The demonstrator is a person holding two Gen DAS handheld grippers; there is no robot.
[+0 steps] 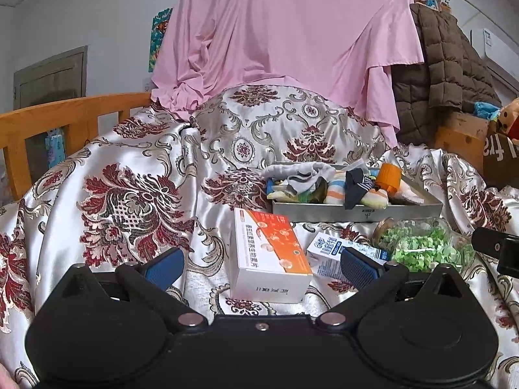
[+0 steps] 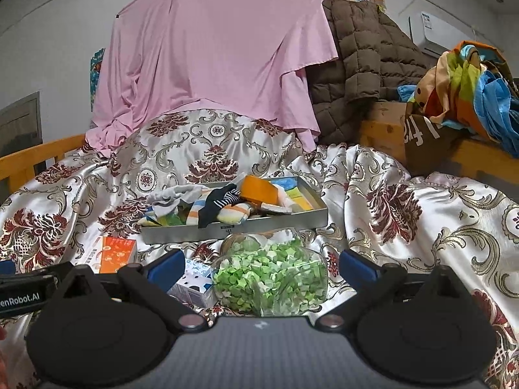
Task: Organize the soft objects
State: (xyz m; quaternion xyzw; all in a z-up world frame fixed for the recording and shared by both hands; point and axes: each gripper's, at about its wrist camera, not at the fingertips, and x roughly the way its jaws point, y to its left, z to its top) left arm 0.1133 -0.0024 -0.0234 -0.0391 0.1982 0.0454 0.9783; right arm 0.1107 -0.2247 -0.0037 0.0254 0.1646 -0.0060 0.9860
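Note:
A grey metal tray (image 1: 356, 211) (image 2: 259, 224) rests on the brocade bedspread, heaped with socks: a grey one (image 1: 301, 175) (image 2: 175, 196), a striped one (image 1: 334, 191) (image 2: 227, 212) and a dark one (image 1: 355, 188) (image 2: 217, 202), plus an orange piece (image 1: 389, 173) (image 2: 259, 189). My left gripper (image 1: 259, 267) is open over an orange-and-white box (image 1: 269, 253). My right gripper (image 2: 259, 267) is open around a clear jar of green paper stars (image 2: 269, 275) (image 1: 421, 243). Neither holds anything.
A small blue-and-white carton (image 1: 331, 253) (image 2: 194, 278) lies between box and jar. A pink sheet (image 1: 285, 39) hangs behind the patterned pillow (image 1: 275, 123). A brown quilted coat (image 2: 356, 74), a wooden rail (image 1: 65, 113) and colourful cloth (image 2: 470, 81) flank the bed.

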